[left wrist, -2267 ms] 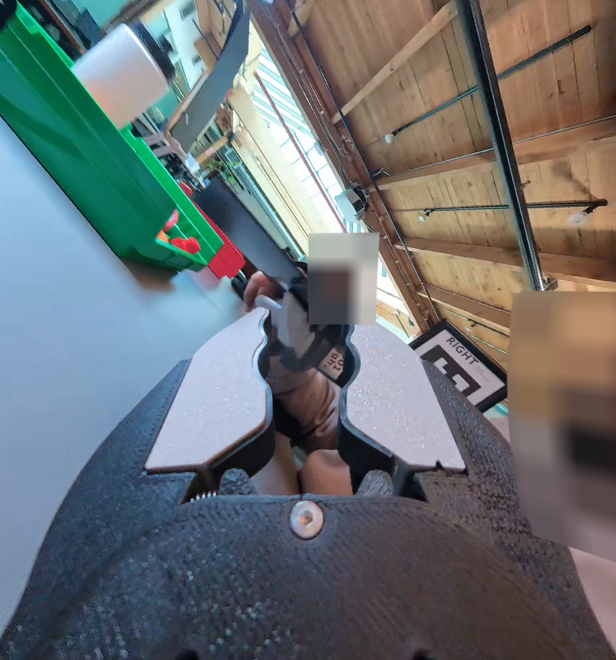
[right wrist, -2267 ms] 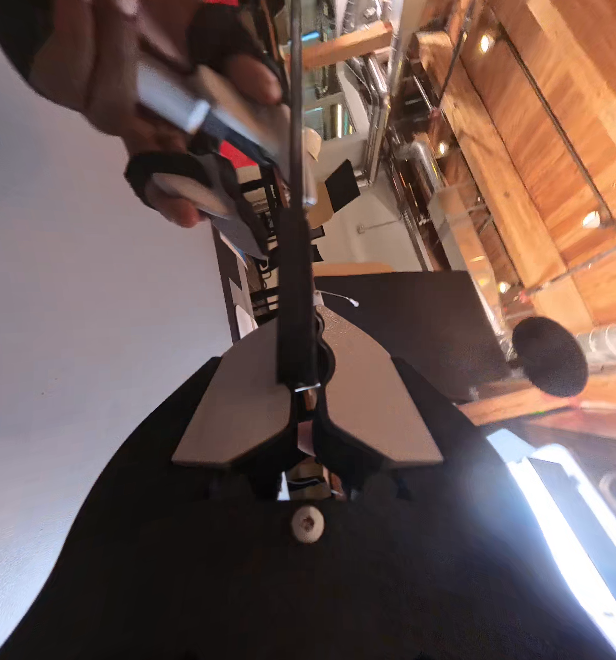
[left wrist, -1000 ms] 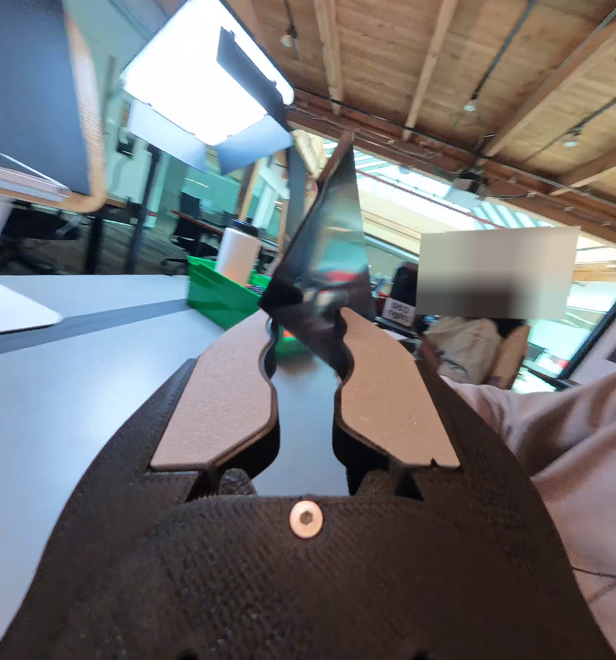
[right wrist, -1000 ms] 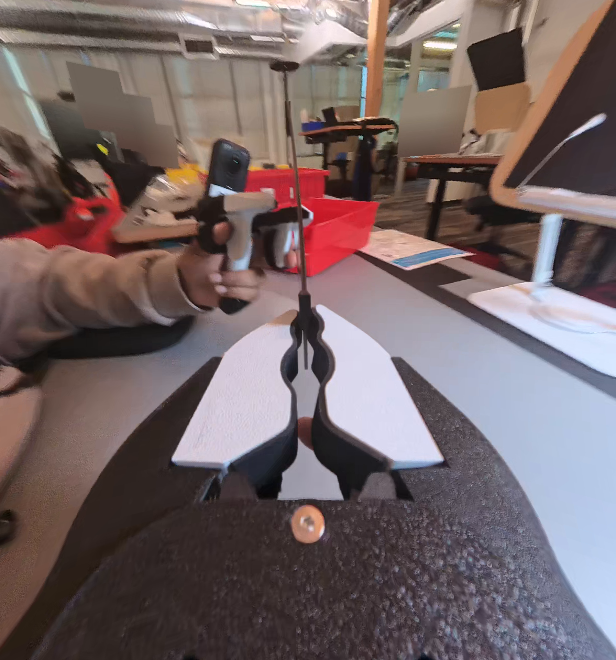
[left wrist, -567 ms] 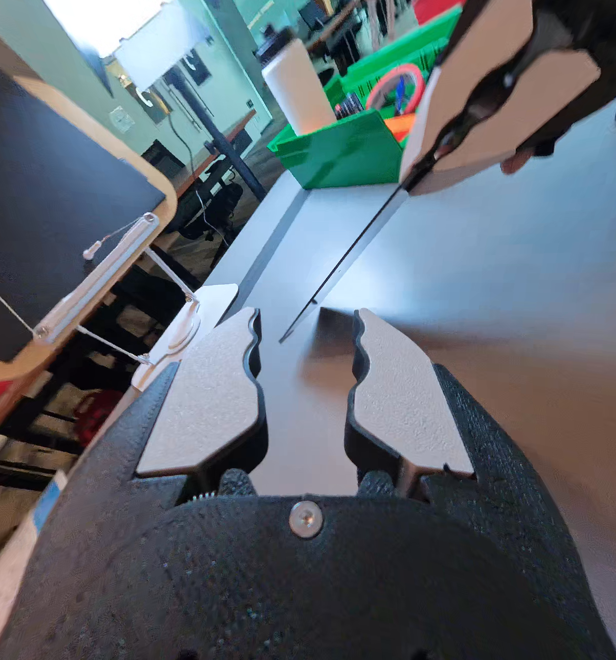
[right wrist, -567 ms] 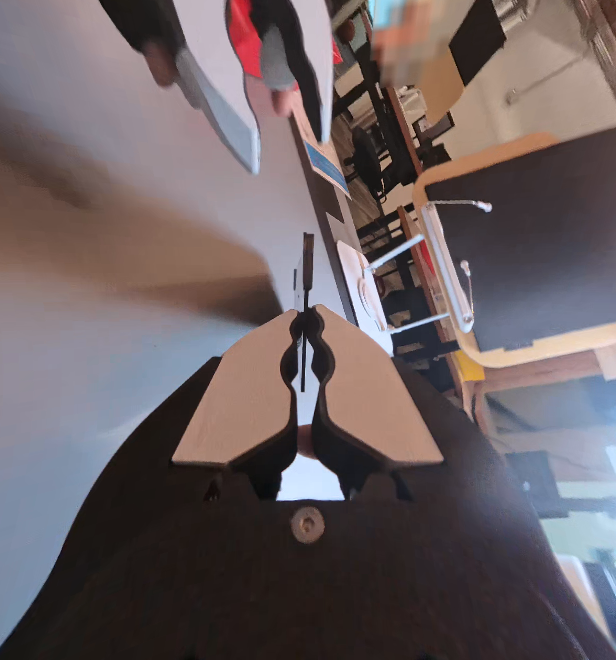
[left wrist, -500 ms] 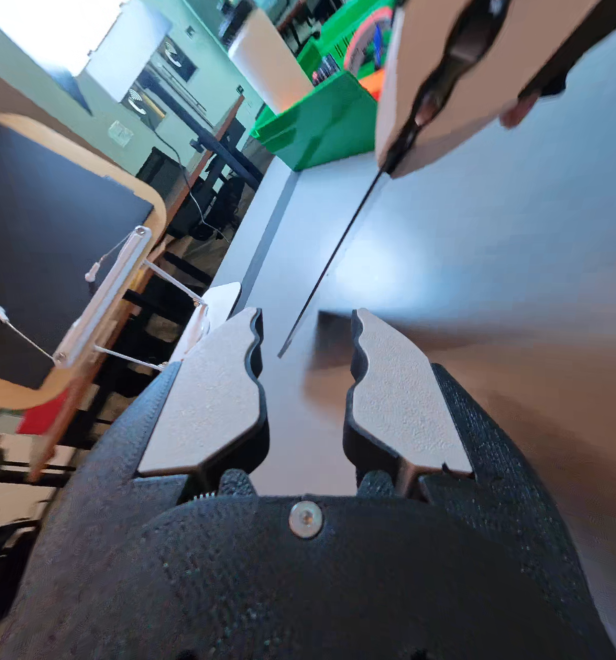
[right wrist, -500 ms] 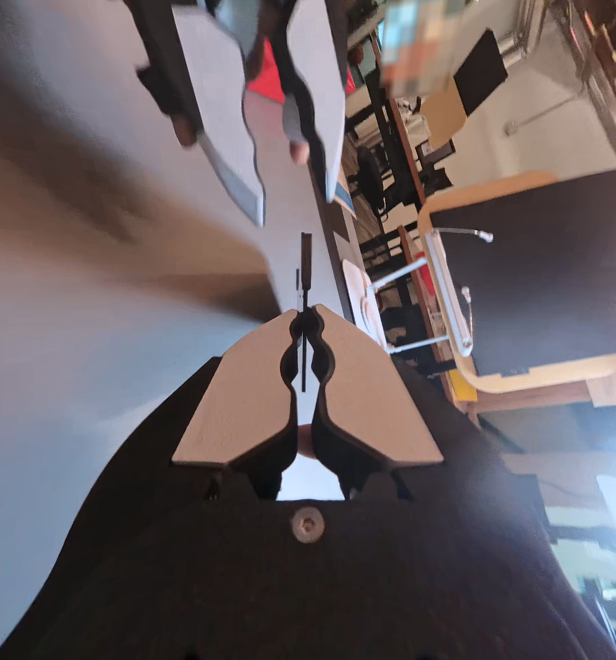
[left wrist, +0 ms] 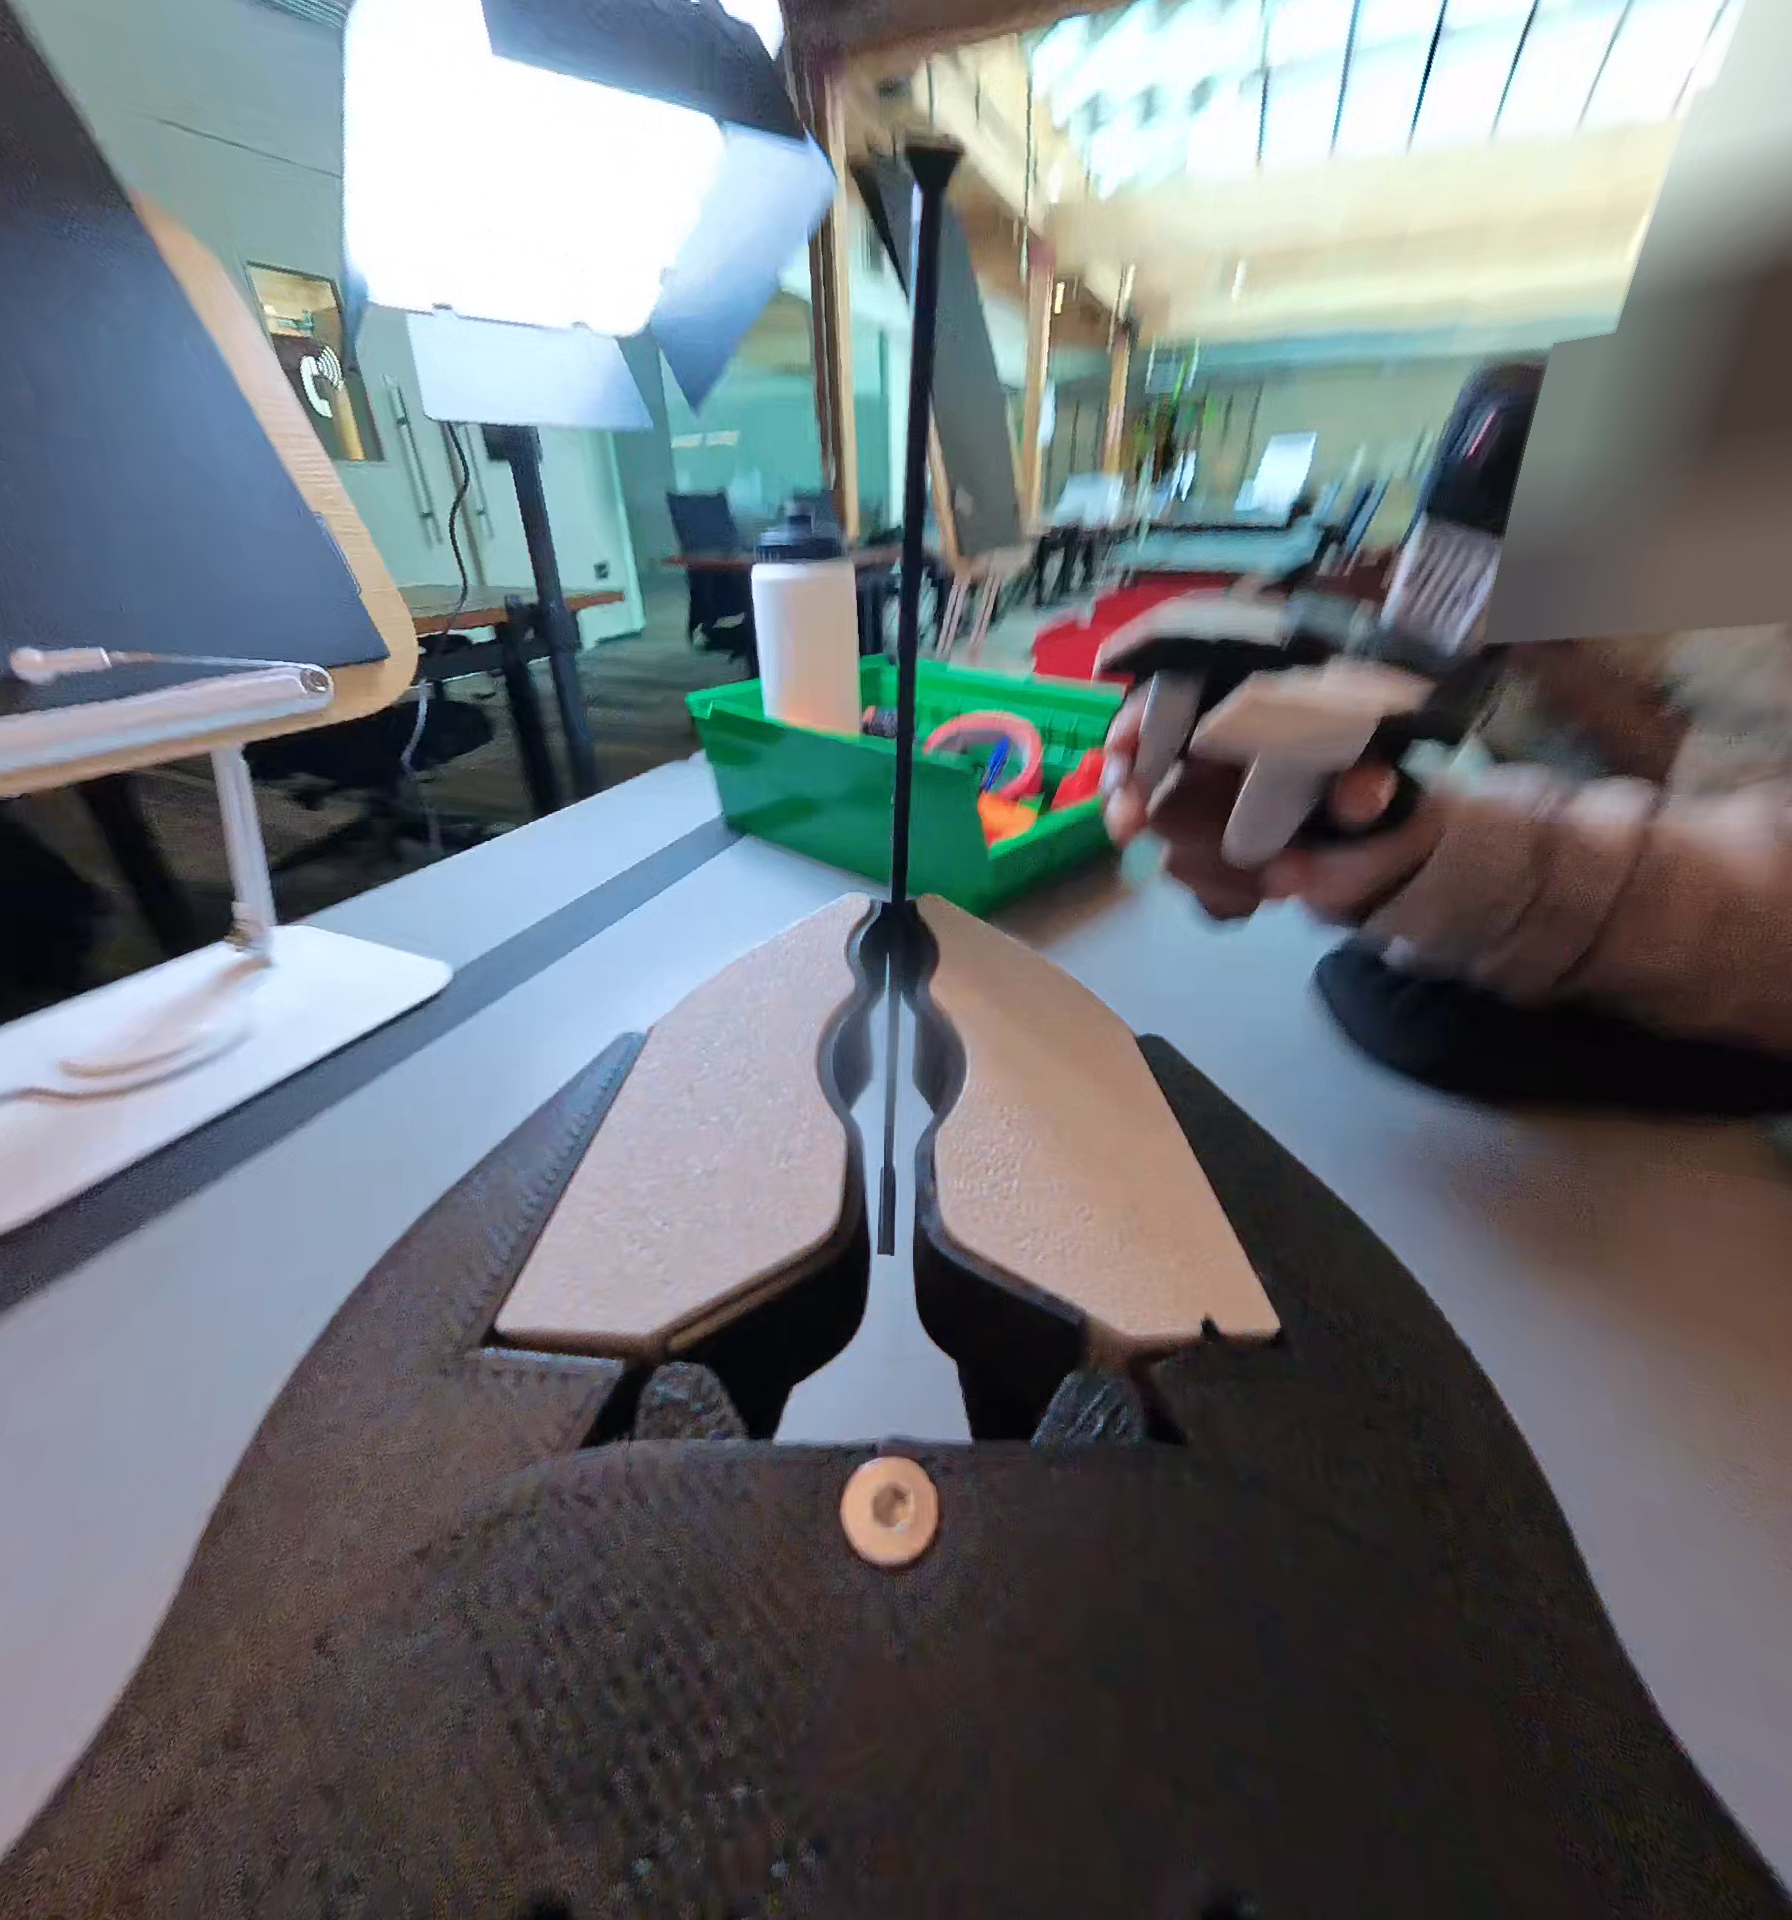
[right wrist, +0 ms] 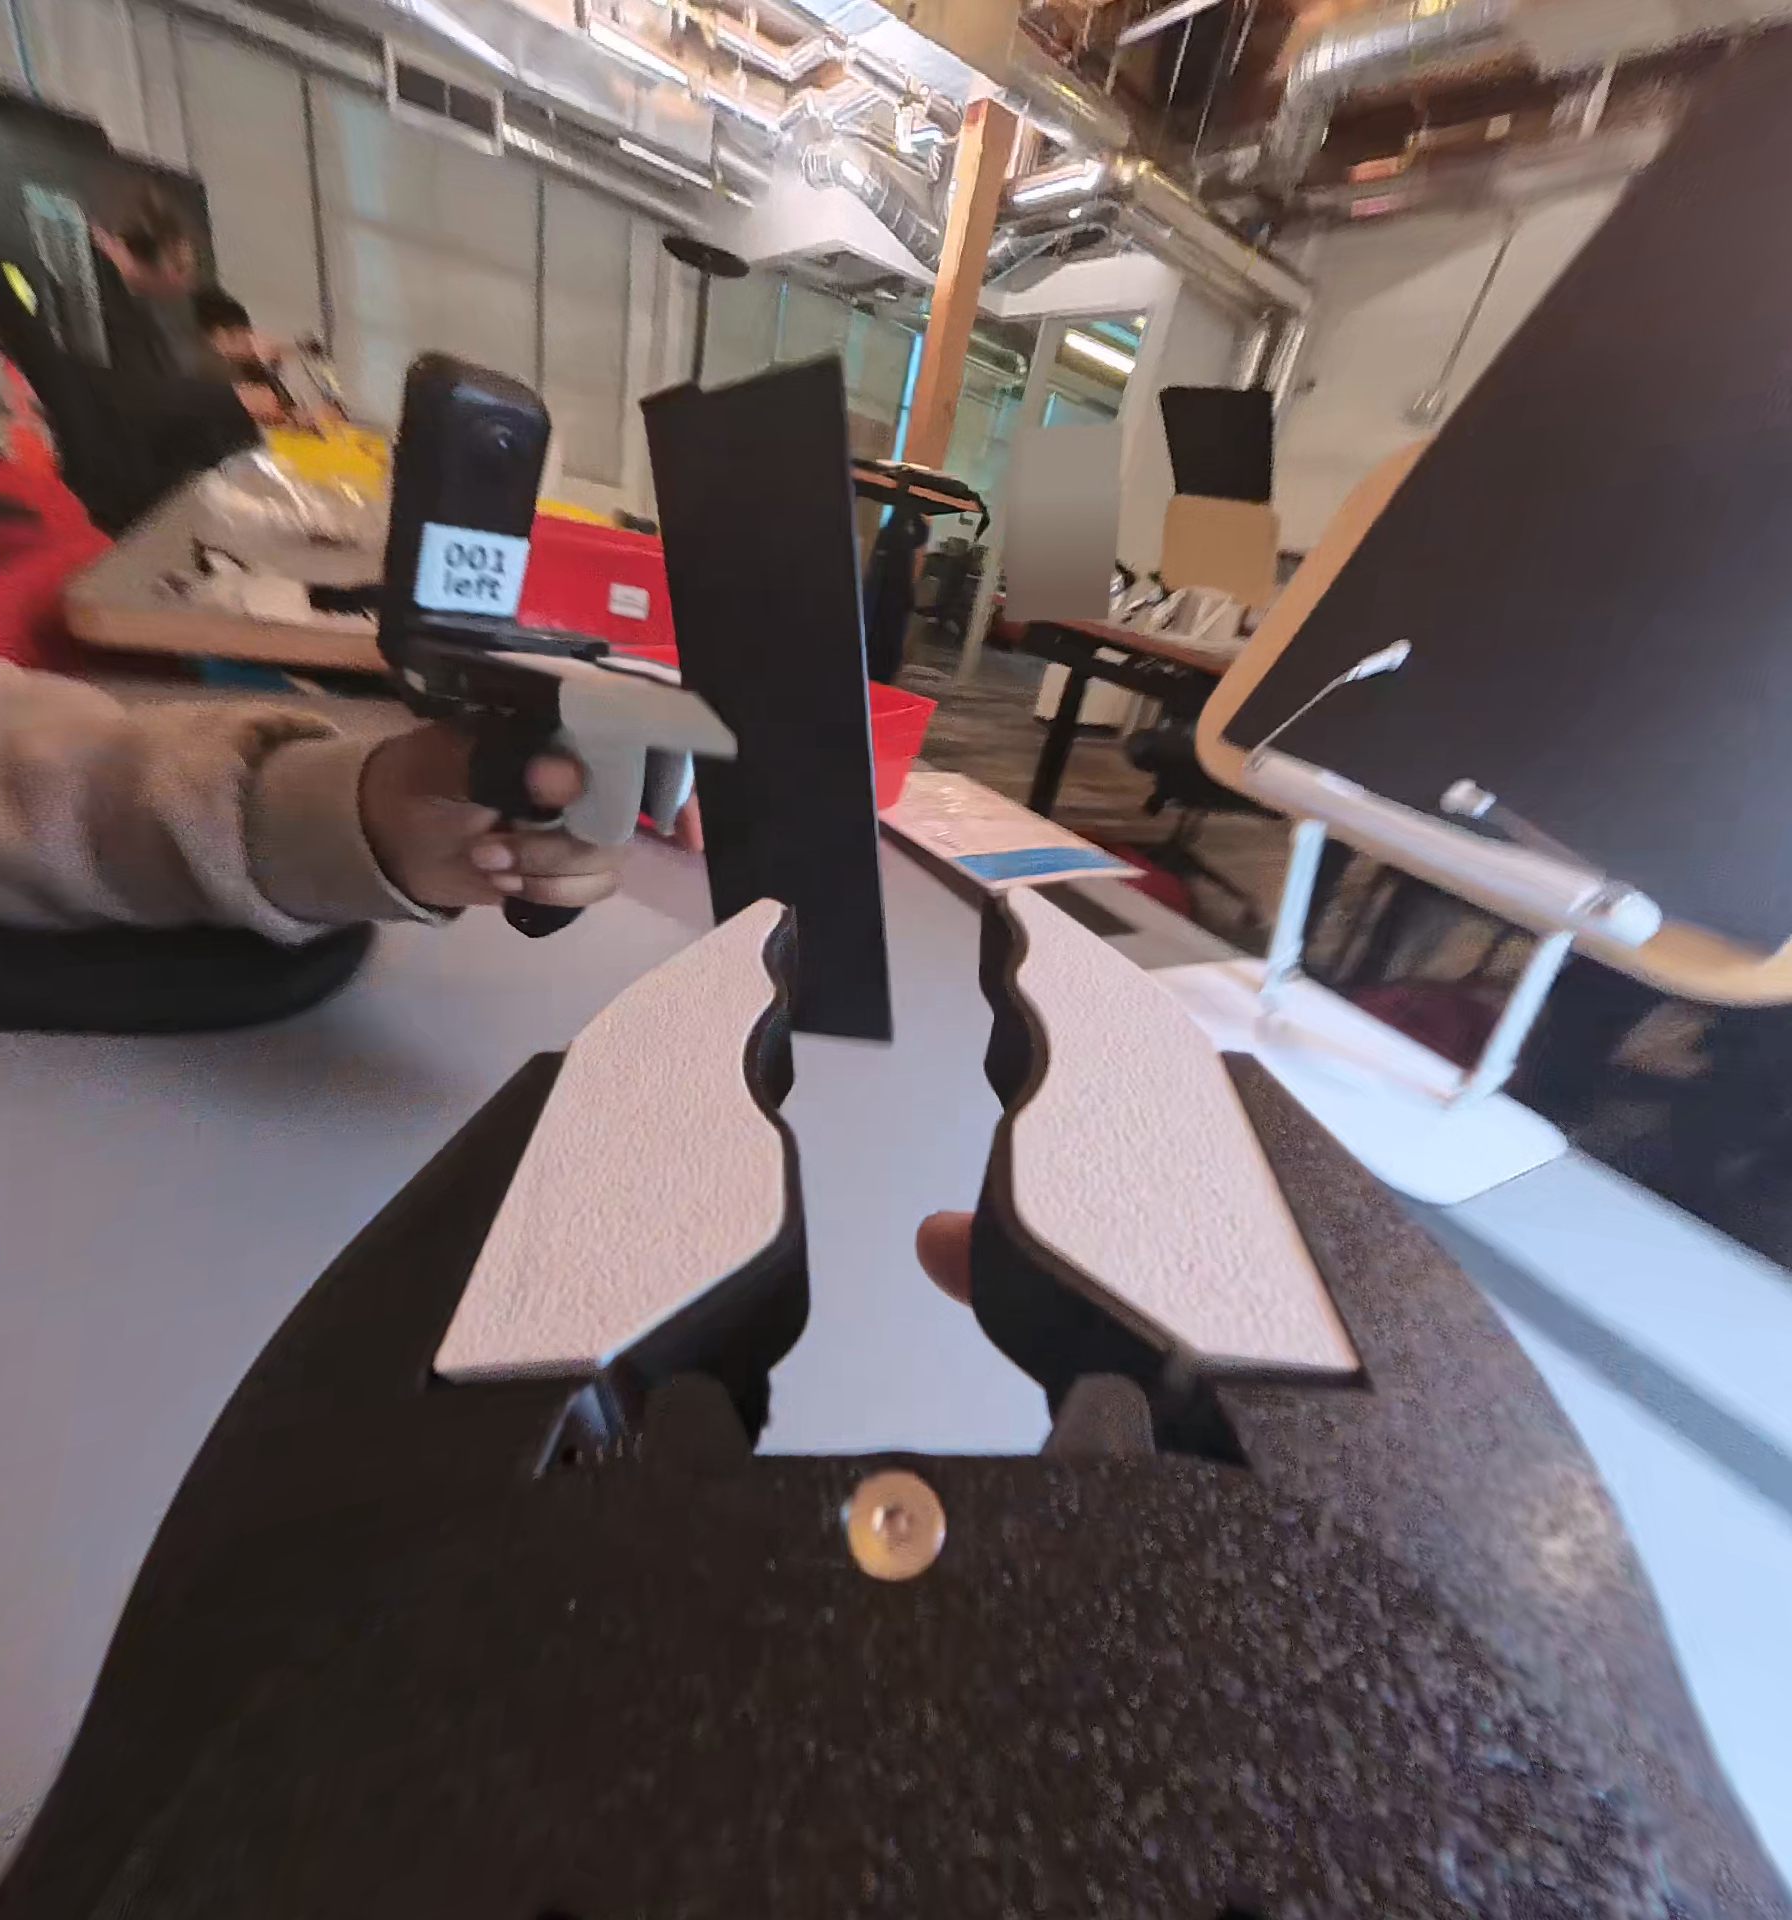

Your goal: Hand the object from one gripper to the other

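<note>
Thin black flat plate (right wrist: 767, 686), seen edge-on in the left wrist view (left wrist: 907, 540) and broadside in the right wrist view. Long axis roughly vertical: upper end points at the ceiling, lower end hangs above the grey surface (right wrist: 248, 1143), not touching it as far as I can tell.

Left gripper (left wrist: 897, 914) is clamped on the plate, fingers pressed together with the plate's edge running down the slot between them. In the right wrist view this same gripper (right wrist: 705, 732) grips the plate from the side, about mid-height, held by a hand (right wrist: 487, 821) in a beige sleeve.

Right gripper (right wrist: 887, 925) has fingers spread wide, nothing between the pads. The plate's lower part sits just ahead of its left finger, overlapping that fingertip in the picture; contact cannot be told. In the left wrist view the right gripper (left wrist: 1214, 717) is blurred off to the side, apart from the plate.

Step judged: plate rests with the left gripper only, right gripper is free. Next move, if passing back: line the right gripper up with the plate's flat faces, slide over the lower end, squeeze, then left lets go.

Background: green bin (left wrist: 871, 800) with white bottle (left wrist: 807, 634), tablet stand (right wrist: 1391, 1060), red bin (right wrist: 601, 592).
</note>
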Tool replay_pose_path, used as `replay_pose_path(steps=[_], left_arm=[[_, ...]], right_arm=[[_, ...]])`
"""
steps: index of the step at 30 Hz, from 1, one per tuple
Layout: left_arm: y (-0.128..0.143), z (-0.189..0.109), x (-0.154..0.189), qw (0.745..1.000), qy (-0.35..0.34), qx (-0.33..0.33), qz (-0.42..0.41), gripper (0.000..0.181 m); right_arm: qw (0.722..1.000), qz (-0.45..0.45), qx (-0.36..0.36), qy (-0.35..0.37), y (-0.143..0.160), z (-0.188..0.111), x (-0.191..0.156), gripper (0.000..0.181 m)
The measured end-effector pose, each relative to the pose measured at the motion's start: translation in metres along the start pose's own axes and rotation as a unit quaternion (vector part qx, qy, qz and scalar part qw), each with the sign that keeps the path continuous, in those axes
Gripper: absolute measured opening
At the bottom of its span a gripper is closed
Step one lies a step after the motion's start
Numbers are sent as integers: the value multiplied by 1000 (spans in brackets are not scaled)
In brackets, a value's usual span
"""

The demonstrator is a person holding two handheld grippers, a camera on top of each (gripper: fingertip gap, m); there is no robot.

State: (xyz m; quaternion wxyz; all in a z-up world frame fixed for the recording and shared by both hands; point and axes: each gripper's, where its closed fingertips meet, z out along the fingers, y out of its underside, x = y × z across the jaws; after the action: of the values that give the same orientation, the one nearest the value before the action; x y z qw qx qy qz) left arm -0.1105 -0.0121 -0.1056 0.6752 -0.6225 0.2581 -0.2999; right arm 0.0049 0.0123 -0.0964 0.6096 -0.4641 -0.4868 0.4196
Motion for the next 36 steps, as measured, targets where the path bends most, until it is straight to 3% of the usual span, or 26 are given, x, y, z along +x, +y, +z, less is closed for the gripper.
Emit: replay_pose_path(steps=[2, 6, 8, 10, 13, 15, 16, 18, 22, 24, 26, 28, 30, 32, 34, 36], left_arm=[[-18, -11, -9, 992, 24, 72, -104, 2], [-36, -24, -17, 949, 92, 171, -250, 1], [-38, -23, -6, 928, 149, 186, -286, 1], [-35, -18, 11, 924, 189, 174, -283, 1], [-28, -10, 36, 928, 227, 151, -254, 1], [-25, -6, 47, 926, 248, 133, -252, 2], [-24, -5, 48, 925, 250, 130, -255, 3], [-19, -1, 42, 928, 231, 112, -271, 7], [7, 11, 12, 941, 128, 54, -308, 29], [10, 13, 10, 929, 126, 52, -344, 39], [9, 16, 14, 914, 140, 54, -376, 48], [3, 17, 20, 896, 158, 68, -409, 52], [1, 19, 24, 885, 161, 73, -432, 54], [2, 19, 19, 878, 145, 81, -449, 48], [6, 17, 13, 879, 131, 77, -452, 27], [17, 15, 6, 896, 110, 46, -428, 6]], right_arm=[[995, 93, -7, -30, 15, 5, 2, 38], [967, 239, -1, -88, 33, 20, -17, 45], [951, 286, 3, -117, 34, 29, -33, 48], [947, 285, 3, -147, 30, 35, -54, 48], [961, 199, -9, -190, 22, 39, -91, 39], [979, 123, -4, -163, 18, 39, -98, 7], [985, 95, -8, -145, 19, 39, -97, 8], [995, 44, -38, -84, 26, 39, -81, 4], [993, -89, -68, 42, 33, 32, -36, 2], [970, -199, -75, 114, 29, 26, -17, 2], [930, -320, -83, 162, 24, 21, -8, 2], [863, -456, -88, 197, 20, 19, -5, 2], [808, -552, -82, 189, 21, 23, -14, 1], [786, -593, -71, 160, 27, 30, -31, 2], [775, -610, -67, 153, 31, 36, -41, 2], [800, -578, -68, 144, 31, 38, -40, 9]])
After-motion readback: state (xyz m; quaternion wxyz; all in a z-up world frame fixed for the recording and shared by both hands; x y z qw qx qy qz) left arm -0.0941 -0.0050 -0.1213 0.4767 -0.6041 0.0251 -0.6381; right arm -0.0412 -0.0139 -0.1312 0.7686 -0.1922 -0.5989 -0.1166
